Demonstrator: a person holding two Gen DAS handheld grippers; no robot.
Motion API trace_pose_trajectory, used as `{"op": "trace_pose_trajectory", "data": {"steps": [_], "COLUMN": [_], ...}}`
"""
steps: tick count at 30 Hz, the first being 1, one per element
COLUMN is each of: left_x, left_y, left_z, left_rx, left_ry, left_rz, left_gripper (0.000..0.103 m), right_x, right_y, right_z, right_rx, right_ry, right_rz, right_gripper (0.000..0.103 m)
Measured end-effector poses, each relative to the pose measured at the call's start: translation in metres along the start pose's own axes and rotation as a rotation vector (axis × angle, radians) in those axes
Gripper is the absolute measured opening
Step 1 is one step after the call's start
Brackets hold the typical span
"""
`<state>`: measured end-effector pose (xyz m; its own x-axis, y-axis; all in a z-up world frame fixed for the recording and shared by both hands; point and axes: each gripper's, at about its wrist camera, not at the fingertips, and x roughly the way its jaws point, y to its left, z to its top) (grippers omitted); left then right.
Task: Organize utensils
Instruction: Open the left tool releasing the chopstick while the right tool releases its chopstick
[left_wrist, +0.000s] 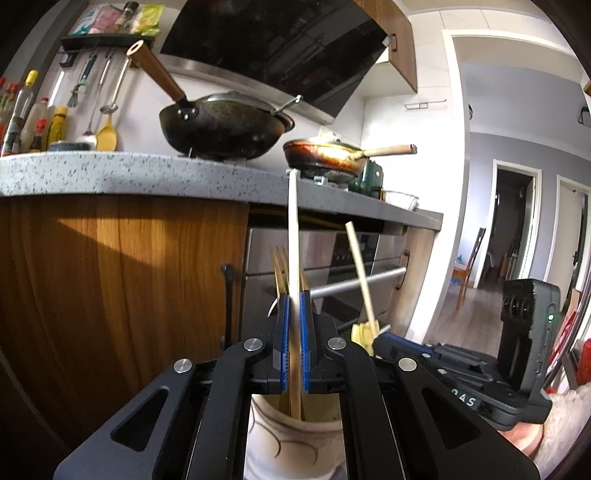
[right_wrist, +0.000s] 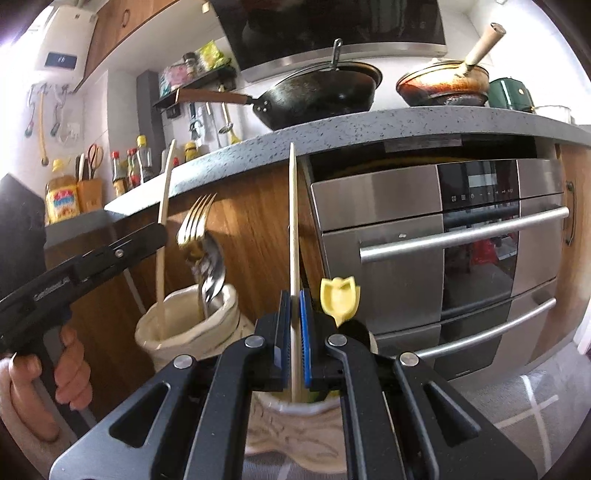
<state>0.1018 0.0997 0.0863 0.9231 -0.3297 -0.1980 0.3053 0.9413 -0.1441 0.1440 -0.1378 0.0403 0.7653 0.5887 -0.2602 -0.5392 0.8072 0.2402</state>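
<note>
My left gripper (left_wrist: 294, 300) is shut on a pale wooden chopstick (left_wrist: 293, 229) that stands upright in a cream ceramic jar (left_wrist: 295, 439). Gold forks (left_wrist: 279, 266) rise behind the blue pads. In the right wrist view the same jar (right_wrist: 184, 332) holds a fork (right_wrist: 195, 225) and spoons (right_wrist: 212, 273), with the left gripper (right_wrist: 159, 232) on its chopstick (right_wrist: 166, 177). My right gripper (right_wrist: 294, 297) is shut on a second chopstick (right_wrist: 294, 221) above another cream jar (right_wrist: 295, 424). A yellow utensil head (right_wrist: 340, 299) pokes up beside it.
A speckled grey countertop (left_wrist: 110, 170) runs overhead with a black wok (left_wrist: 221, 125) and a brown pan (left_wrist: 325, 155). A steel oven (right_wrist: 443, 258) with bar handles and wooden cabinet fronts (left_wrist: 110, 277) stand close behind. A hand (right_wrist: 70, 369) grips the left tool.
</note>
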Motion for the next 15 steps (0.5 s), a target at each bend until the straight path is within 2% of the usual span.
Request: {"op": "trace_pose_trajectory", "data": {"steps": [4, 15], "left_x": [-0.003, 0.002], "left_y": [0.001, -0.004], "left_z": [-0.005, -0.013], "left_rx": [-0.022, 0.003], "left_ry": [0.044, 0.146], "left_rz": [-0.004, 0.023], "left_gripper": [0.006, 0.006], "right_x": [-0.005, 0.004], "right_y": [0.002, 0.004], "right_z": [-0.005, -0.01], "right_rx": [-0.002, 0.013], "right_ry": [0.032, 0.121], "right_rz": [-0.004, 0.01], "right_gripper": [0.005, 0.005]}}
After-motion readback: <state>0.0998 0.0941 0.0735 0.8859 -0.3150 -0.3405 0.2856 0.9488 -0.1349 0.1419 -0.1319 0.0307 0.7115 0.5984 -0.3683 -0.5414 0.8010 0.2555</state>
